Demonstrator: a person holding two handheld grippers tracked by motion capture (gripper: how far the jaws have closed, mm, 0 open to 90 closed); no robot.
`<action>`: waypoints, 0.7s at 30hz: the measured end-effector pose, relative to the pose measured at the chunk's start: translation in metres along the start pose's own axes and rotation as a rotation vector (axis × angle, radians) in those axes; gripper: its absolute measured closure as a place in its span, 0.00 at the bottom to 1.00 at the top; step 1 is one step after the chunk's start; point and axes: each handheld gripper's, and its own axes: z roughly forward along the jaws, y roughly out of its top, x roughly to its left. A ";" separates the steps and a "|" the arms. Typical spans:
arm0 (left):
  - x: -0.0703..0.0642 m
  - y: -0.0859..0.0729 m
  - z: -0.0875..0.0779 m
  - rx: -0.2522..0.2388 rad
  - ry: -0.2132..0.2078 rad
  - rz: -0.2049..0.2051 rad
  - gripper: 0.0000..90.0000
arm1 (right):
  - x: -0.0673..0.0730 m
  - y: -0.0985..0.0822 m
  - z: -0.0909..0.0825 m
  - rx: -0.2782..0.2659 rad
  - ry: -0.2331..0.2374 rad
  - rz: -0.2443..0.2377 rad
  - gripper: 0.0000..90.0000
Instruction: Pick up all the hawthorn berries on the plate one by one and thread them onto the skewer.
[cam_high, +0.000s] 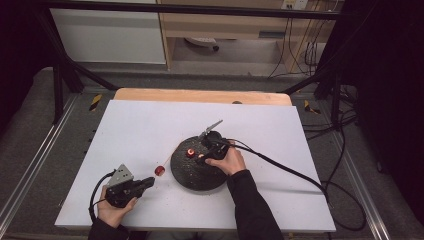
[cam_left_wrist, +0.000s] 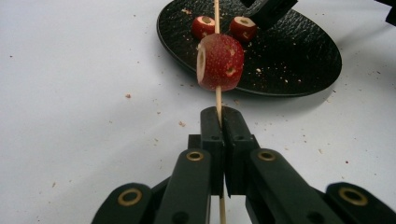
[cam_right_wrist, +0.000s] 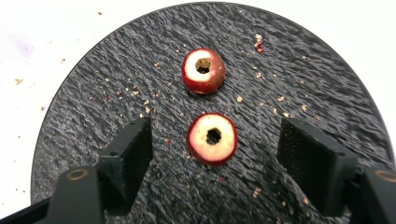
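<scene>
High view: two hand-held grippers at a white table (cam_high: 140, 125), fruit pieces being put on a skewer.

L gripper (cam_high: 150, 182), near the table's front-left edge, is clenched on a thin wooden skewer (cam_left_wrist: 218, 100); jaws pressed together w/ the stick between them. One red fruit piece (cam_left_wrist: 219, 62) w/ a cored middle is already threaded on the skewer, just beyond the jaw tips, above the table and just short of the black round plate (cam_left_wrist: 299, 70). R gripper (cam_right_wrist: 215, 156) hovers over the plate w/ its jaws apart, one on each side of a cored fruit piece (cam_right_wrist: 212, 138), pads not touching it. A second cored piece (cam_right_wrist: 203, 71) lies just beyond the first on the plate. Crumbs are scattered over plate & table. R hand (cam_high: 231, 161) rests at the plate's right side.
</scene>
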 end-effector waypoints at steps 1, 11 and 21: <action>0.000 0.000 0.000 0.001 -0.001 0.001 0.98 | -0.001 0.001 0.001 0.002 0.006 -0.004 0.37; 0.000 0.000 0.002 0.007 -0.004 0.001 0.98 | -0.007 0.003 0.009 0.050 0.040 -0.007 0.53; -0.001 0.000 0.003 0.010 -0.007 0.003 0.98 | -0.009 0.004 0.013 0.069 0.066 -0.002 0.64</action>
